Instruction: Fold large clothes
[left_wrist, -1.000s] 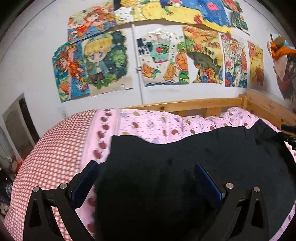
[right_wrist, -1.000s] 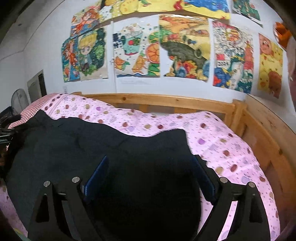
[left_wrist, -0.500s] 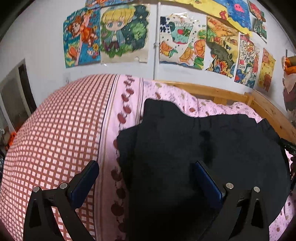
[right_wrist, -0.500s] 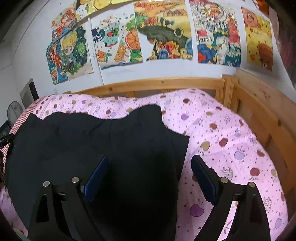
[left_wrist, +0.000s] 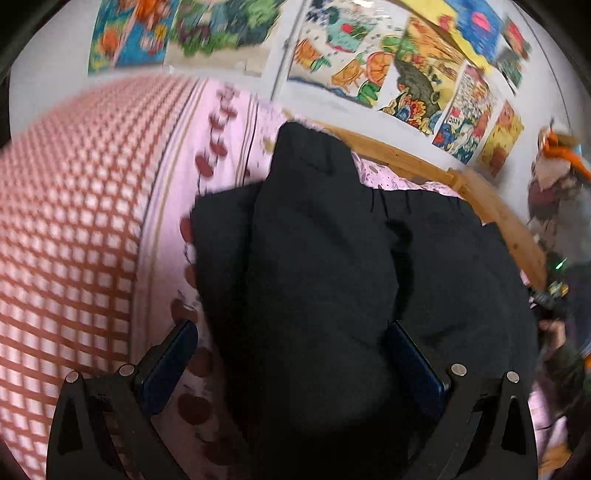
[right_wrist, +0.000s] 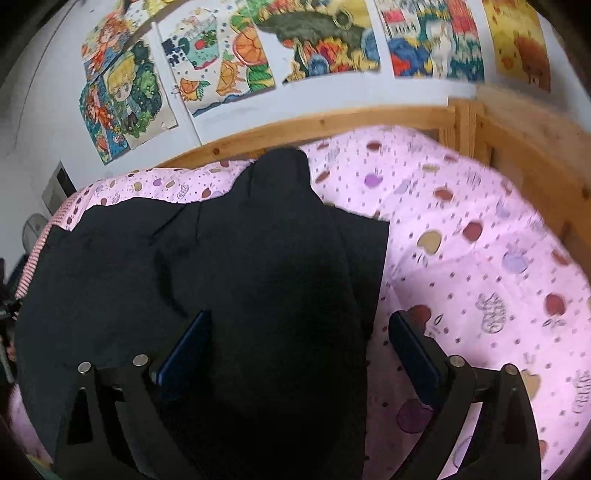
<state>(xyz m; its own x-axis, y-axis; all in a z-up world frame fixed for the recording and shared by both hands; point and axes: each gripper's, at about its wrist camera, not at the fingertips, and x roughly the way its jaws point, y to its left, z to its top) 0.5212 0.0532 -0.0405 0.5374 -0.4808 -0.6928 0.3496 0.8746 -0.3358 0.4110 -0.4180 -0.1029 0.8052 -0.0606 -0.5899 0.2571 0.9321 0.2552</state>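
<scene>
A large black garment (left_wrist: 332, 240) lies spread over the pink bed, with a long raised fold running away from each camera. My left gripper (left_wrist: 290, 328) hangs low over its left end, fingers wide apart; the black fold lies between them without the pads pressing on it. My right gripper (right_wrist: 300, 317) is over the right end of the black garment (right_wrist: 184, 258). Its jaws are opening, and the fold sits between them untouched, with the right finger (right_wrist: 410, 343) over bare sheet.
The pink apple-print sheet (right_wrist: 480, 240) covers the bed, with a red-checked cover (left_wrist: 74, 221) at the left end. A wooden bed frame (right_wrist: 517, 147) runs along the back and right. Colourful drawings (right_wrist: 295, 37) hang on the wall. The other gripper (left_wrist: 550, 295) shows at the right edge.
Both grippers have sunk and tipped down toward the garment, which now fills more of each view. The right jaws stand slightly wider. The wall has slid up out of the frames.
</scene>
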